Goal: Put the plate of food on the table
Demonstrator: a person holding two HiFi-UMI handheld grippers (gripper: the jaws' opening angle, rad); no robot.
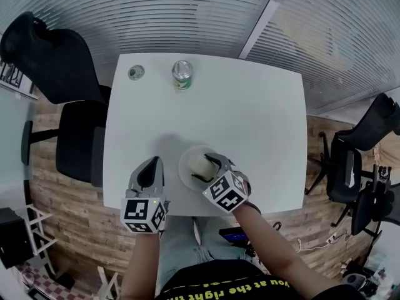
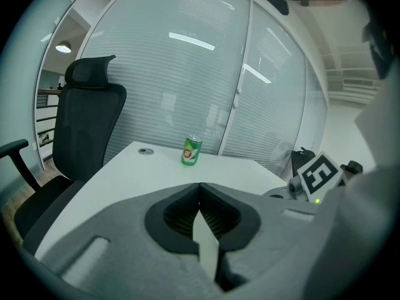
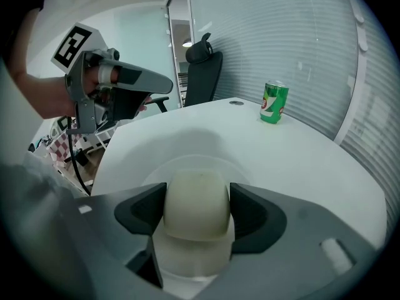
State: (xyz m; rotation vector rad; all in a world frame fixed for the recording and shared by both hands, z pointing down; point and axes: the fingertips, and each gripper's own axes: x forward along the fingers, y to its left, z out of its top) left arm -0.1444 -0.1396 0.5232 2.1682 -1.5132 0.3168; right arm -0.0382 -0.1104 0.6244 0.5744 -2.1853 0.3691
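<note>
Squarely beneath both tools, a white square table (image 1: pixel 262 117), smooth and matte. Beyond its far edge, a striped, frosted glass wall (image 1: pixel 187 11); wood-plank floor (image 1: pixel 69 192) on either side. Off to the left of the left gripper (image 2: pixel 200 186), a black office chair (image 1: pixel 69 99) drawn up to the table's side edge. Well off to the right of the right gripper (image 1: pixel 208 169), further black chairs (image 1: pixel 356 167). Far ahead of both tools, near the table's far edge, a green can (image 1: pixel 182 74) standing upright, with a small round grommet (image 1: pixel 136 72) just left of it. Left gripper over the near part of the table, tilted a little downward, jaws closed together with nothing between them. Right gripper just beside it, angled steeply down, jaws spread wide and pressed against either side of a pale domed piece of food (image 3: pixel 195 202). Food seated on a white plate (image 1: pixel 185 174); plate flat on the table, close to the near edge and directly under the right gripper. Ahead of the plate, toward the can, a broad stretch of plain white top. Near edge of the table close behind both tools.
</note>
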